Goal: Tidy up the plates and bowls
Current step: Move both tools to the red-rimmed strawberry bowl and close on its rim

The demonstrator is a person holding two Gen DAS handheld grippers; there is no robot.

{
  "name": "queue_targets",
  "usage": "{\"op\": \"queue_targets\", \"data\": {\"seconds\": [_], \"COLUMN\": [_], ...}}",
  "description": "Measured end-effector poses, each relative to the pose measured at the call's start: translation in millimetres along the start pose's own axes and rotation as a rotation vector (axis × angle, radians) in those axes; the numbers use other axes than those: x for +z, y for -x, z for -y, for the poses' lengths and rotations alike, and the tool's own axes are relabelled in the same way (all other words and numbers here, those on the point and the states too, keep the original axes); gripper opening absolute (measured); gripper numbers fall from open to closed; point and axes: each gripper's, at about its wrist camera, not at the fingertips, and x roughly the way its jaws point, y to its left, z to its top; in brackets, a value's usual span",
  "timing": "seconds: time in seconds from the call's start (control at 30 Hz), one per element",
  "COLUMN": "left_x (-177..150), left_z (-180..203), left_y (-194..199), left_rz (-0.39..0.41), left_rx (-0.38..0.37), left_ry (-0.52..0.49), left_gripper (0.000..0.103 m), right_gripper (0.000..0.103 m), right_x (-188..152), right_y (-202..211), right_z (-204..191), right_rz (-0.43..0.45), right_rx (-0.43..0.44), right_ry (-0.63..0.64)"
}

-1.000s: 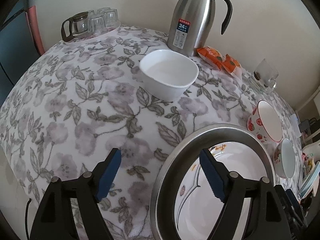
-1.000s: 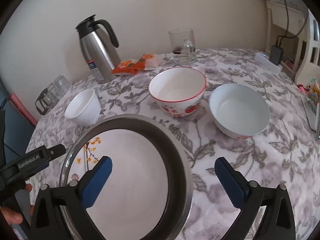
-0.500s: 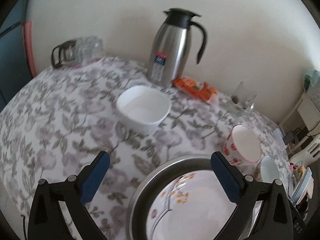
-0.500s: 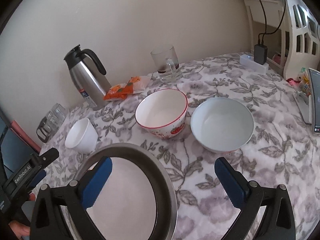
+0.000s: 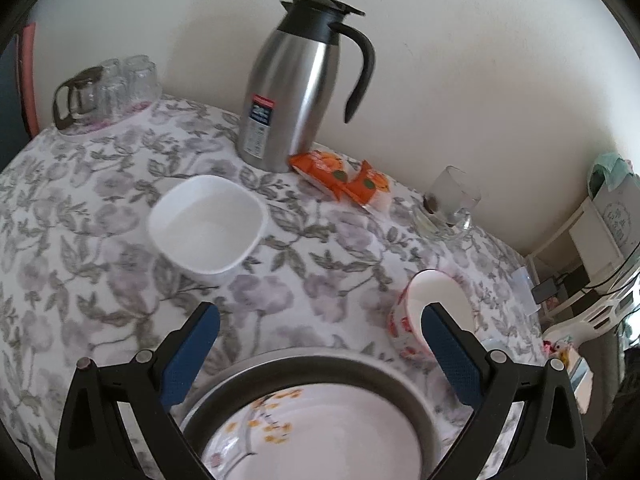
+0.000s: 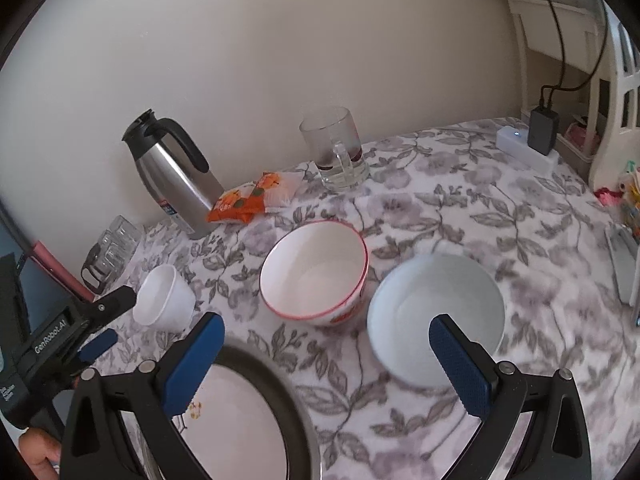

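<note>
Left gripper and right gripper hovering, jaws spread wide, holding nothing. Pale bowl sitting beside red-rimmed bowl. Probably ceramic: rigid, slick, breakable; pinching rim wall seems best.

A bare strip of surface is seen between the small white bowl and the red-rimmed bowl. The near side is blocked by the metal pan. The far edge is crowded by the steel jug, snack packs and glass mug.
</note>
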Motion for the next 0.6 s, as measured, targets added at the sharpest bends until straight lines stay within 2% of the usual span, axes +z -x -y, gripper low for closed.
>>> {"op": "queue_targets", "data": {"seconds": [0.13,0.2,0.27,0.4,0.47,0.53,0.6], "left_x": [8.7,11.3,12.2,8.5,5.3,4.2,2.6], "left_z": [13.0,18.7,24.8,39.4,43.5,46.3,48.0], "left_y": [-14.0,-20.9,-29.0,-48.4,-59.8,-71.7,-79.9], "left_rz": [-0.032,-0.048,-0.067,-0.110,-0.135,-0.172,-0.187], "left_rx": [-0.033,-0.051,-0.073,-0.116,-0.130,-0.155,-0.157], "left_ry": [0.012,0.020,0.028,0.007,0.002,-0.002,-0.009], "left_gripper": [0.101,0.101,0.101,0.100,0.095,0.081,0.078], "right_gripper": [0.093,0.083,0.082,0.063,0.061,0.056,0.052], "right_x": [15.5,22.8,26.6,32.9,35.6,37.3,37.7], "right_y": [-9.0,-16.0,-22.0,-39.2,-49.0,-60.0,-71.3], "right_z": [7.2,10.5,12.7,16.5,17.6,17.1,13.9], "right_rz": [-0.006,-0.020,-0.029,-0.065,-0.084,-0.103,-0.123], "right_rx": [-0.017,-0.027,-0.036,-0.037,-0.038,-0.037,-0.037], "right_ry": [0.005,0.005,0.006,0.015,0.014,0.017,0.038]}}
